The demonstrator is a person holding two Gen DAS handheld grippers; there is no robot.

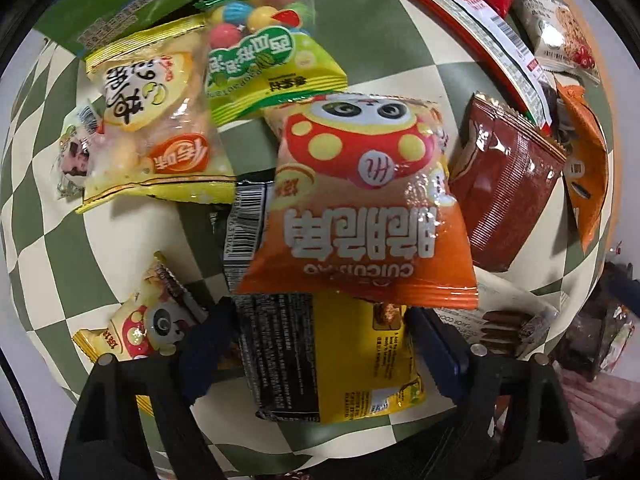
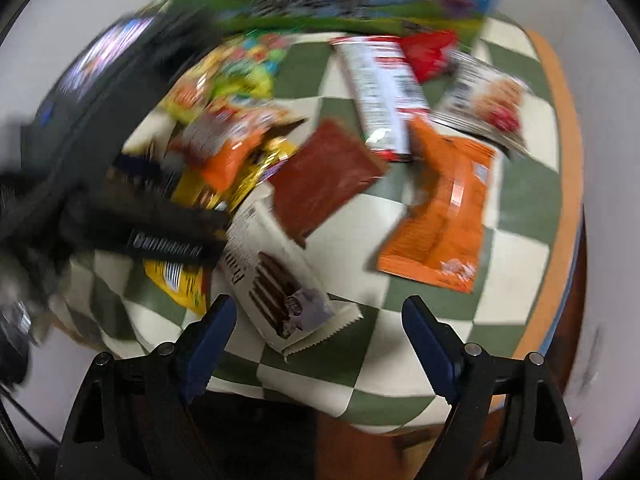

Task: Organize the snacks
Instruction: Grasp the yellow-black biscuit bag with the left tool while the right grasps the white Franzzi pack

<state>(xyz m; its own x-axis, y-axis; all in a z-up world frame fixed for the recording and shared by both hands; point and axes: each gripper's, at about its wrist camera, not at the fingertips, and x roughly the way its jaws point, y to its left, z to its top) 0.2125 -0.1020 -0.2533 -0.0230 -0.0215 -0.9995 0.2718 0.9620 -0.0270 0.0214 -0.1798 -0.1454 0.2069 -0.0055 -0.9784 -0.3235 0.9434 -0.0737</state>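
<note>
While the snacks lie mixed on the checked cloth [image 1: 132, 236], nothing looks sorted yet: no row, no group, no packet set apart as far as either view shows.

Between the fingers of the left tongs [image 1: 316, 340] sits a yellow-and-black packet [image 1: 332, 356]. The blue pads stand either side of it, and whether they press on it I cannot tell, though a small gap seems to show on the left side. Just beyond the tips, an orange mushroom bag [image 1: 360, 208] overlaps that packet. Further out and to the left lie a yellow bag [image 1: 152, 120] and a green candy bag [image 1: 272, 64]; to the right, a brown packet [image 1: 508, 196]; close by the left finger, a small mushroom bag [image 1: 136, 328].

The right tongs [image 2: 320, 340] stand open over the cloth with nothing held. A white wafer packet [image 2: 276, 280] lies just ahead of the left finger, its sealed end reaching in between the tips but not touched. Beyond it lie the brown packet [image 2: 324, 184] and an orange packet [image 2: 440, 216]; further out, a red-and-white bar [image 2: 380, 92]. That view is blurred, so small print and edges are unclear. The left tongs [image 2: 168, 236] cross its left side as a dark shape.

Judging by this, the work is at its start: a first pick is being lined up on each side, and the whole pile is left to order.
</note>
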